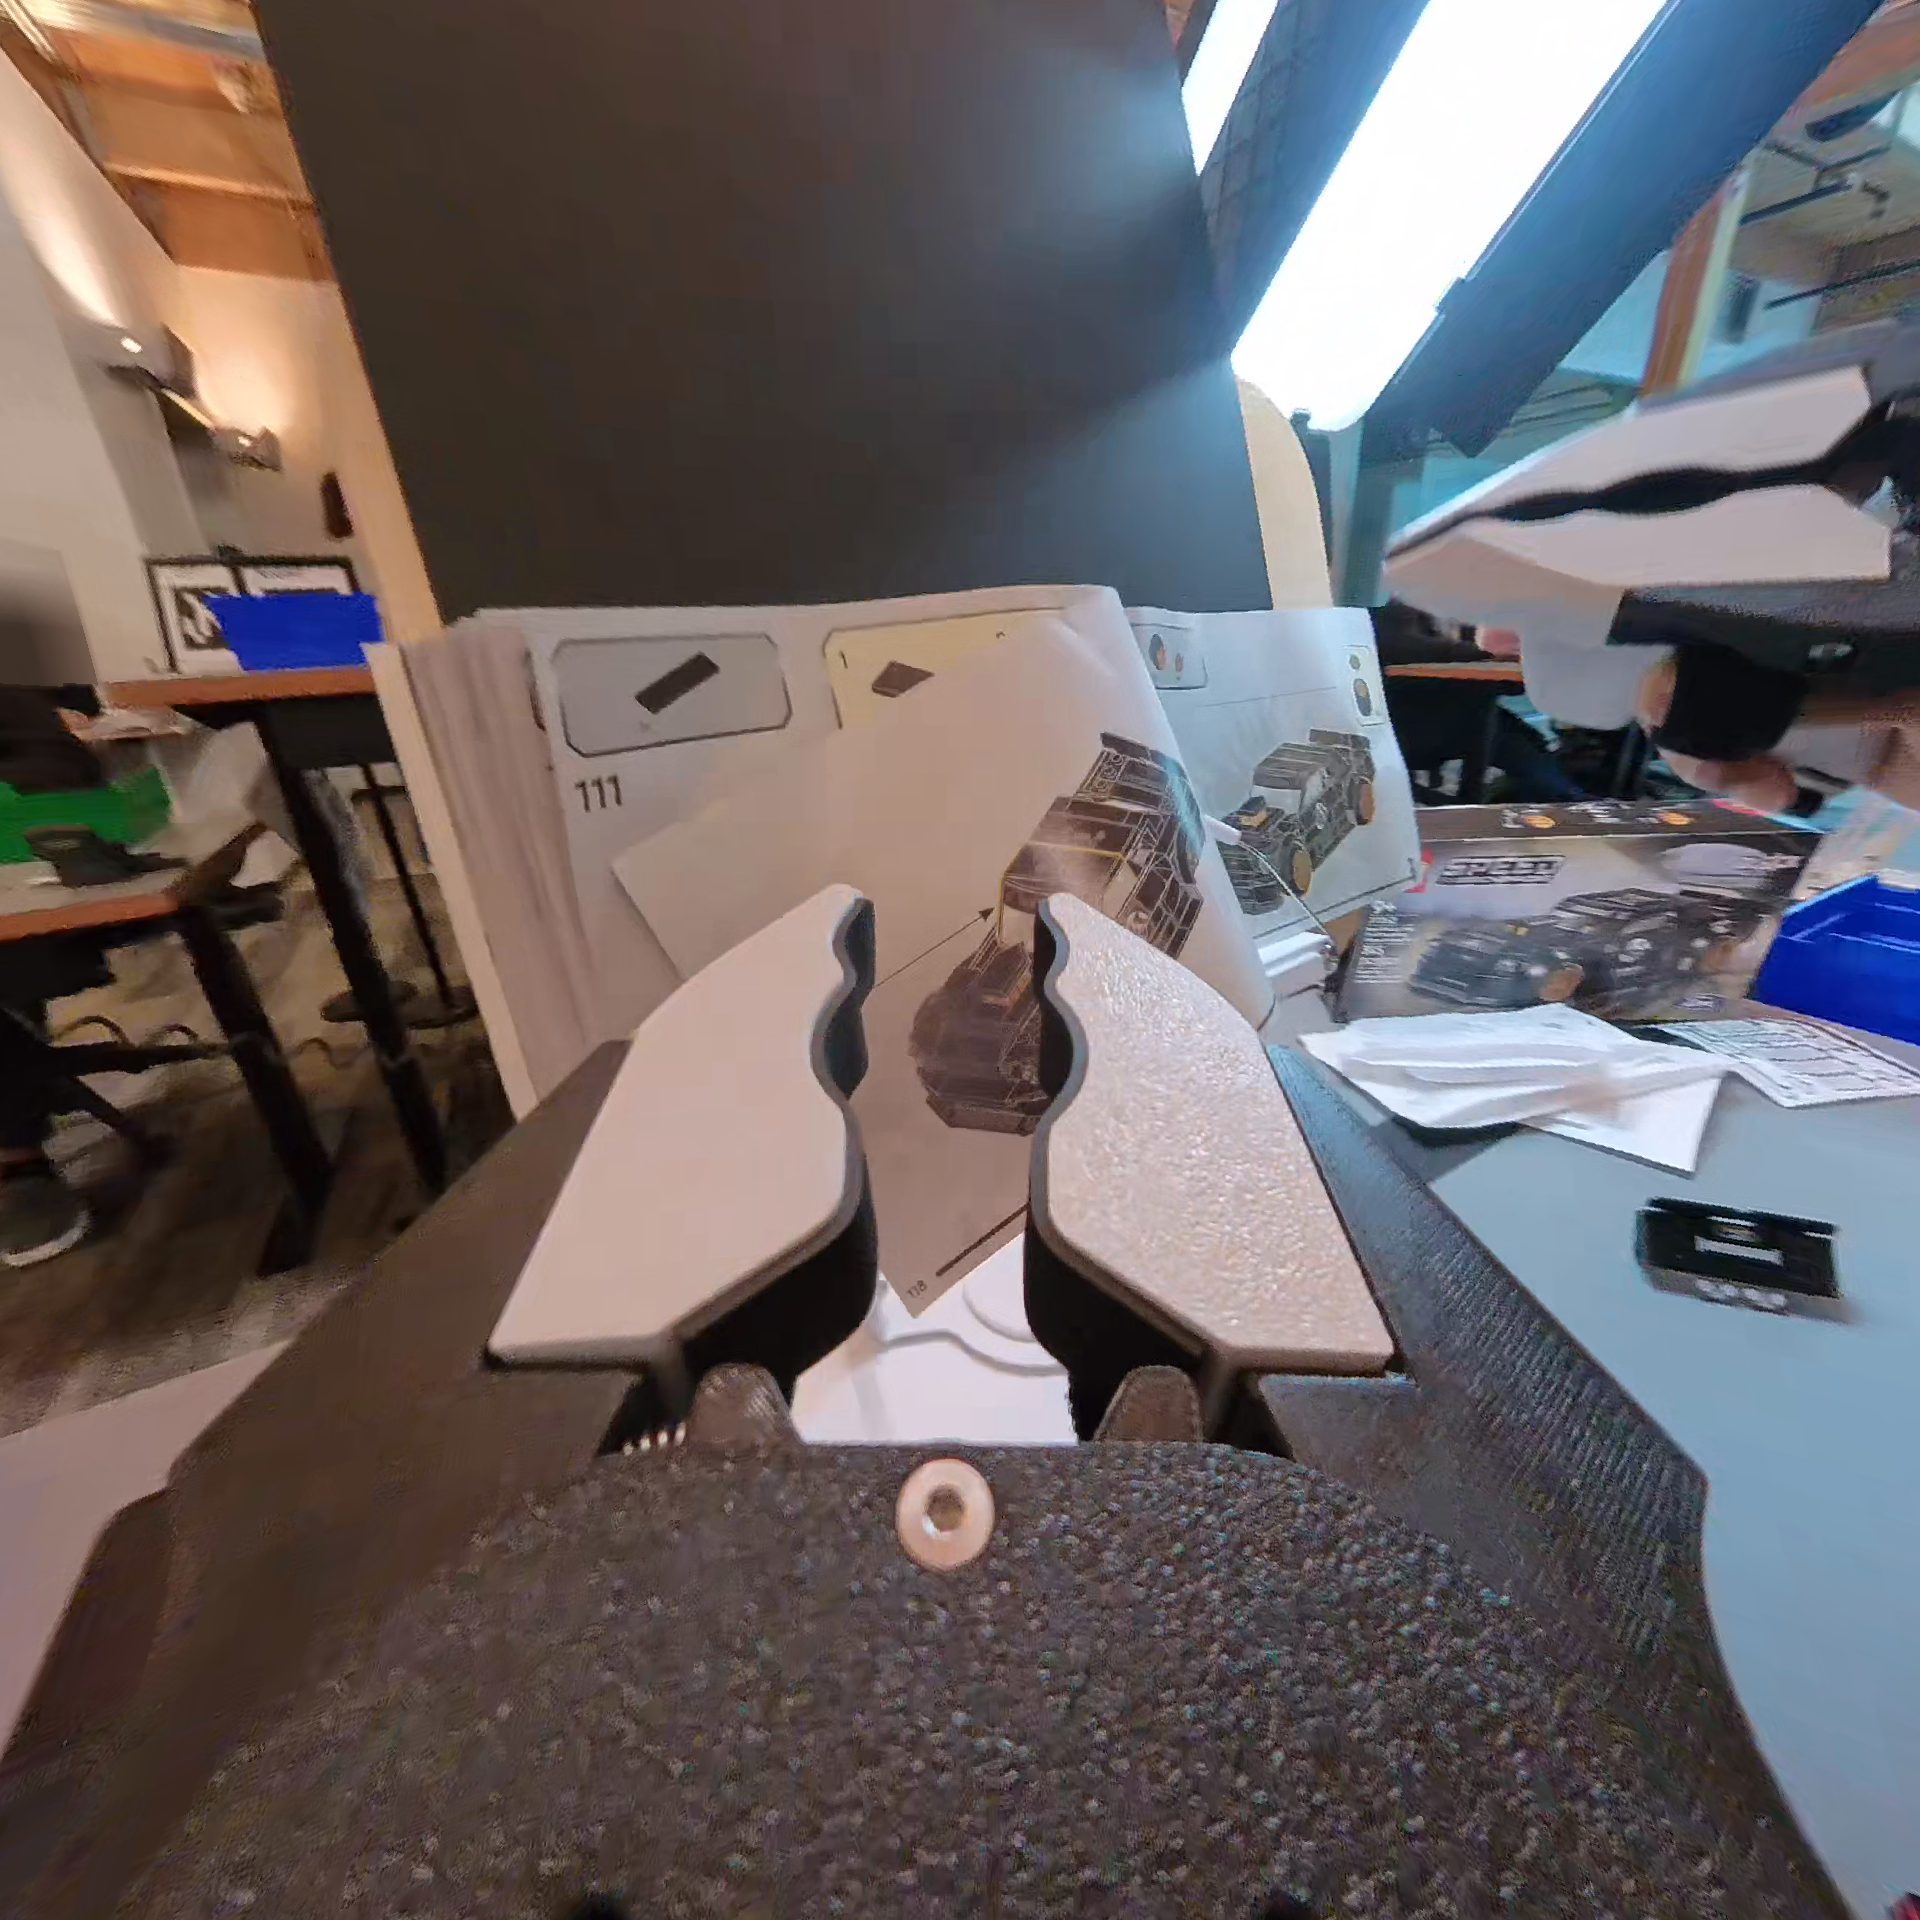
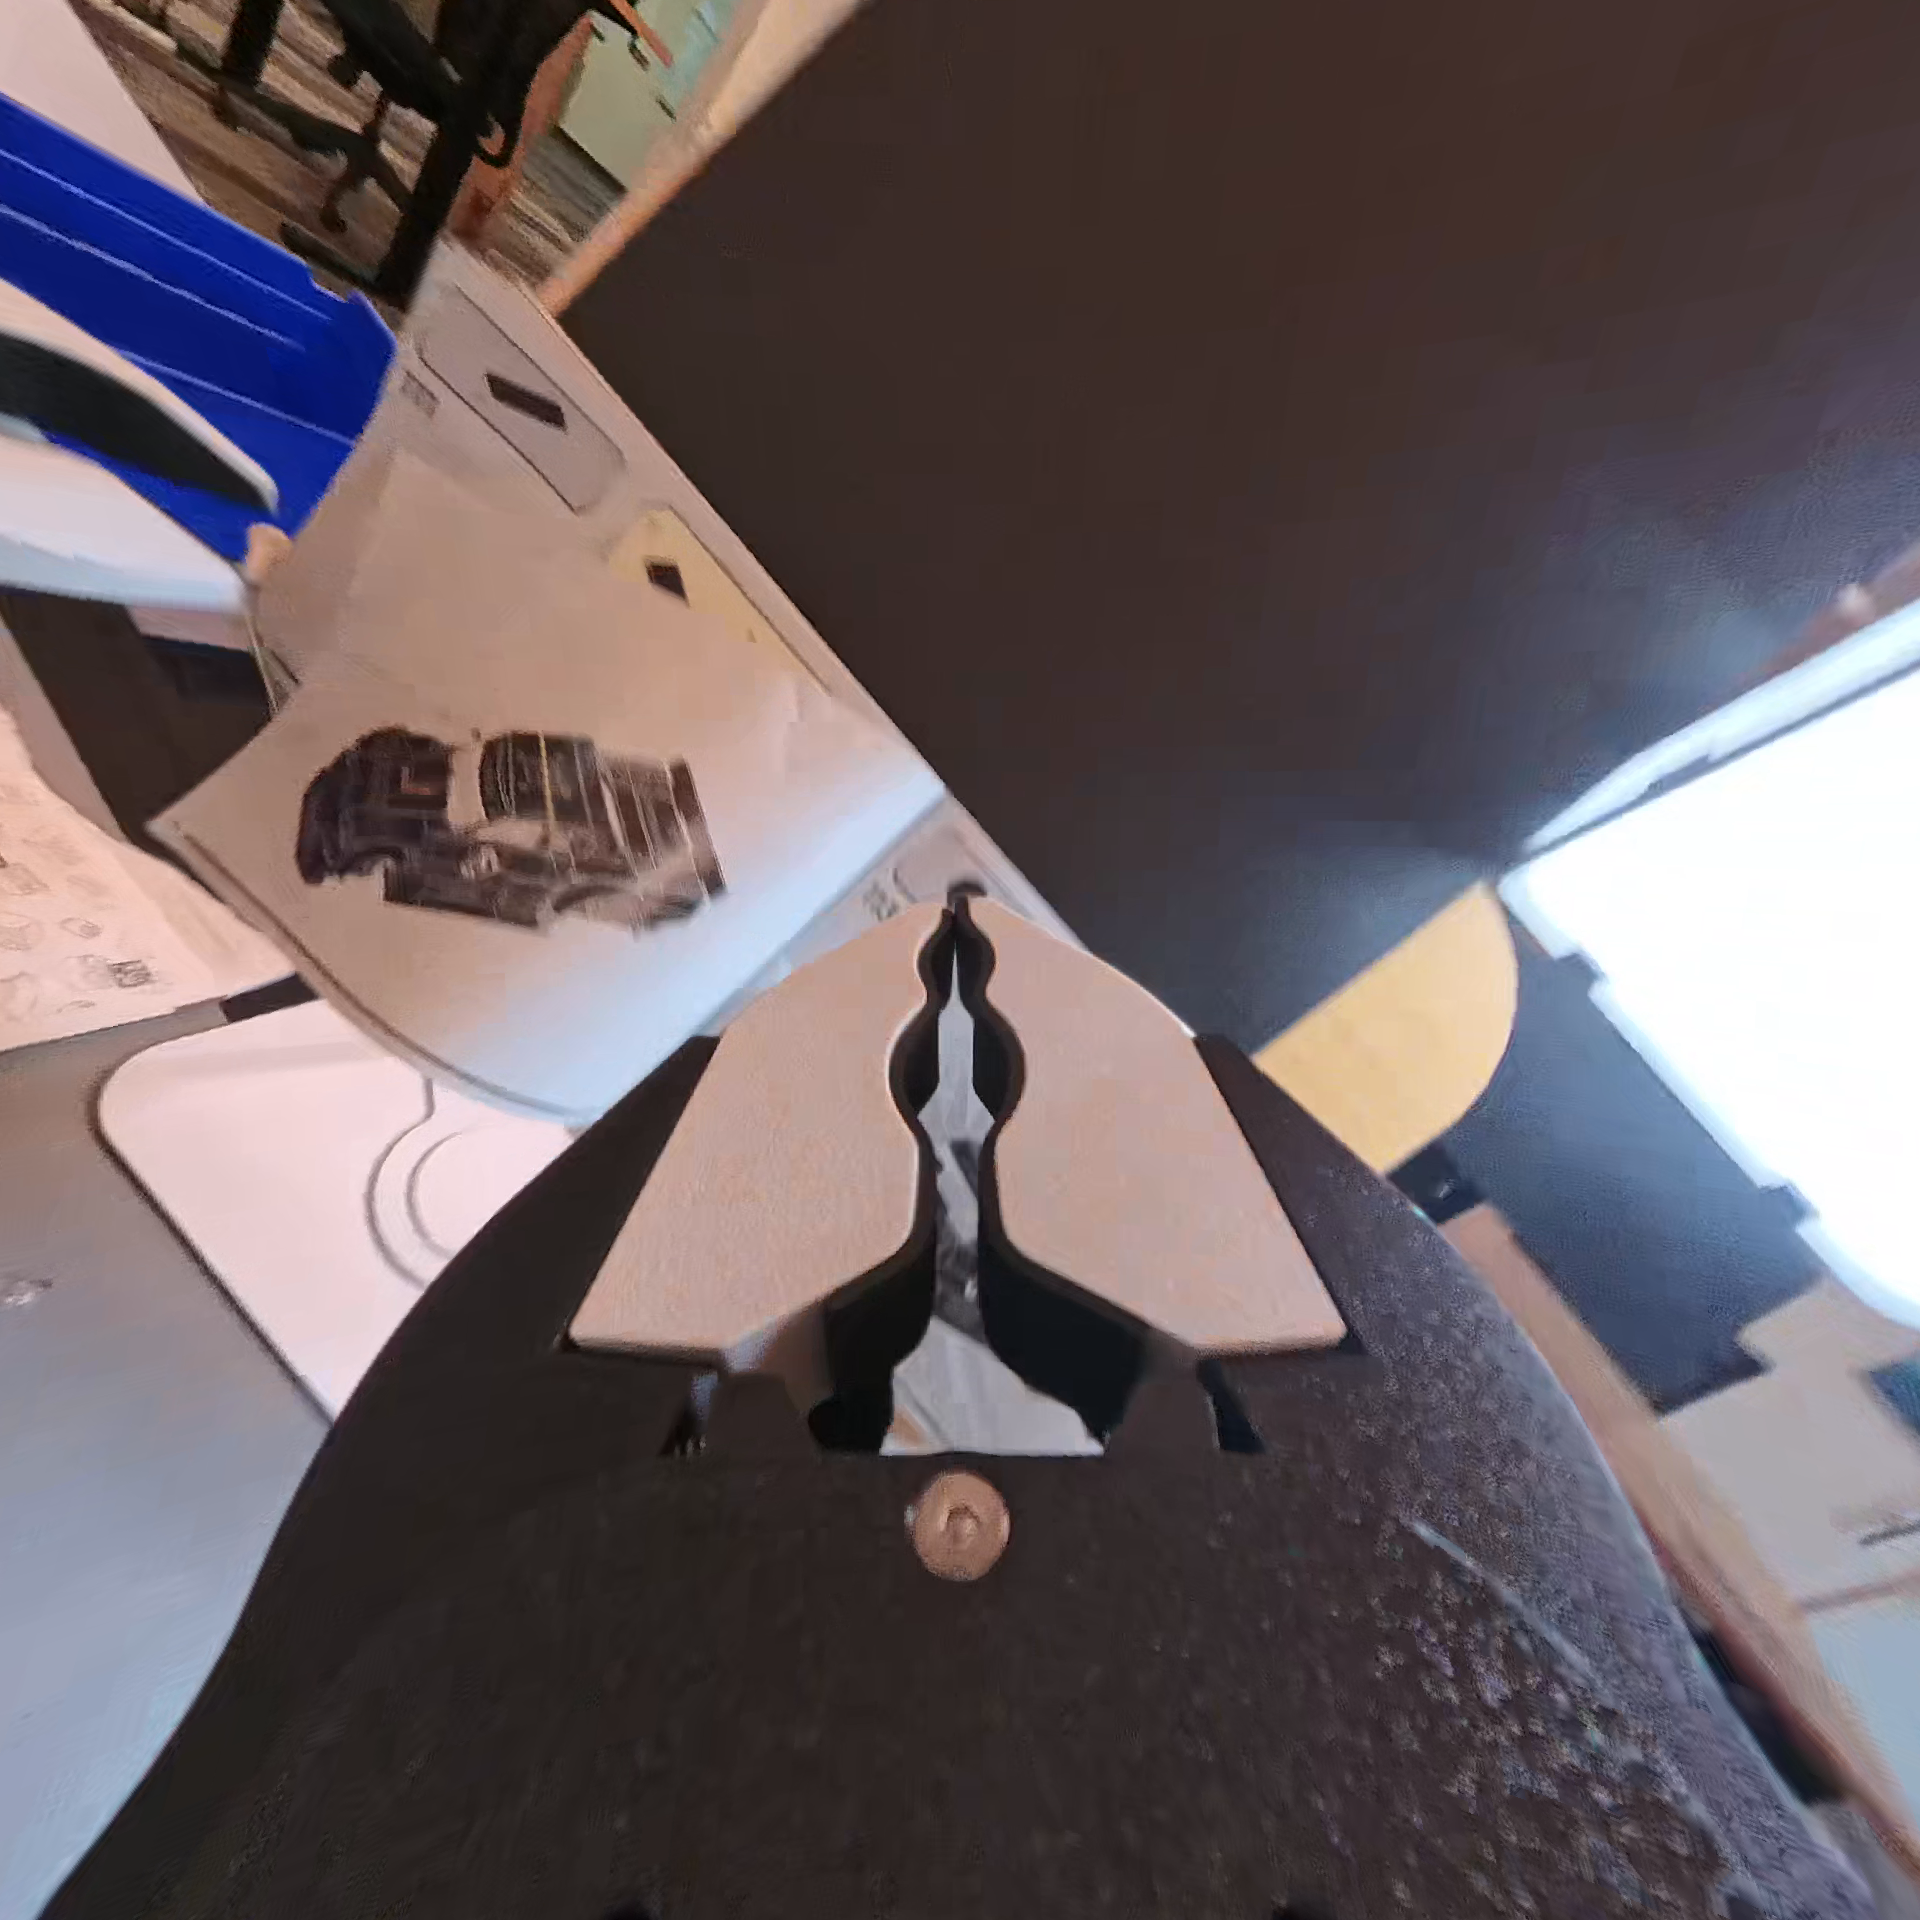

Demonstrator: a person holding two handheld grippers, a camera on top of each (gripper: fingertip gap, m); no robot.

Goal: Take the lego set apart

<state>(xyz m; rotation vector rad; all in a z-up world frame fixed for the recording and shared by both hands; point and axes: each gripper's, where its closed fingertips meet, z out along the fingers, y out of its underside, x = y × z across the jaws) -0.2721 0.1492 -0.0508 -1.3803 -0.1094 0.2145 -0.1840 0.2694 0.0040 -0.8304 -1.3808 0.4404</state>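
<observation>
I see no assembled lego model in either view; the only piece I can pick out is a small black lego part (image 1: 1737,1259) lying alone on the grey tabletop (image 1: 1818,1455), off to the right of my left hand-held gripper (image 1: 954,920). That gripper has its fingers apart with nothing between them, raised above the tabletop and facing the open instruction booklet (image 1: 790,769), which stands upright against a dark panel (image 1: 748,312). One booklet page (image 1: 935,831) printed with a black car hangs loose and curled forward. Right of the booklet the lego box (image 1: 1579,925) lies on the tabletop, with loose white papers (image 1: 1507,1070) in front of it and a blue bin (image 1: 1849,961) at the far right edge. My right hand-held gripper (image 2: 958,914) has its fingertips together; paper shows through the gap lower down, but I cannot tell whether it pinches the page. In the left wrist view it shows high at the right, held by a gloved hand (image 1: 1735,717). A white mat (image 2: 291,1164) lies under the curled page
</observation>
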